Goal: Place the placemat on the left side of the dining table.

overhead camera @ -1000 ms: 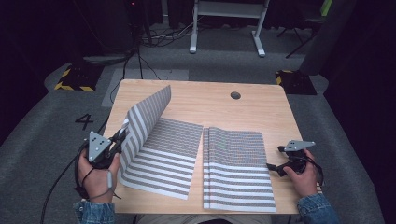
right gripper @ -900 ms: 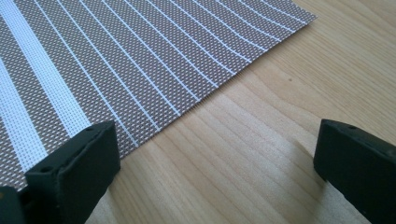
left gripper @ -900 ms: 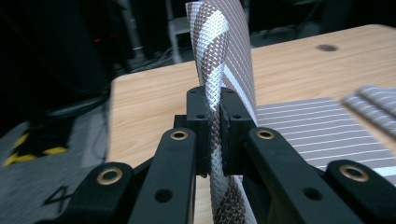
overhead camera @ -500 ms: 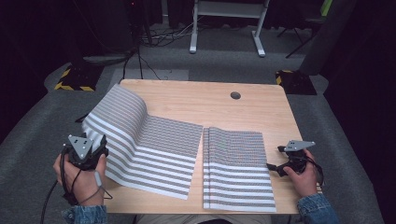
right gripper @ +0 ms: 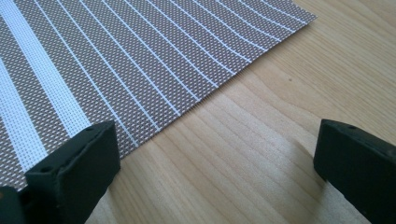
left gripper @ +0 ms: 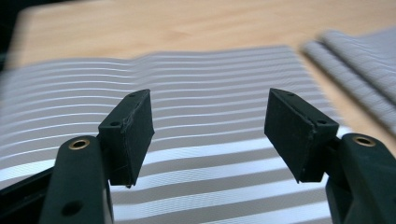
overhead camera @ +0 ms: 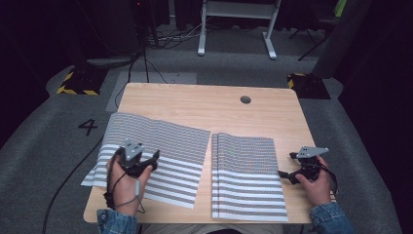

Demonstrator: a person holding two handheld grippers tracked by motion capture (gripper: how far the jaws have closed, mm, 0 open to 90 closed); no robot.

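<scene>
work in hand: laying out two striped woven placemats on a wooden table [overhead camera: 185,100], judged from how things lie.
left mat: the left placemat [overhead camera: 160,146] lies opened flat at about 8 o'clock of the table's middle, its left edge hanging past the table's rim.
right mat: the right placemat [overhead camera: 246,175] sits at about 5 o'clock, looking folded double, a thick fold line along its left edge.
left gripper: the left gripper [overhead camera: 155,157] hovers over the left mat, jaws spread apart and holding nothing; its own view shows stripes between the pads.
right gripper: the right gripper [overhead camera: 283,174] rests at the right mat's right edge, jaws wide, empty, bare wood between them.
done: left mat seems spread out.
left: the right mat likely awaits unfolding; the left one may need squaring on the table.
hard to tell: whether the right mat is truly doubled; the left gripper view is blurred; whether either gripper touches cloth.
</scene>
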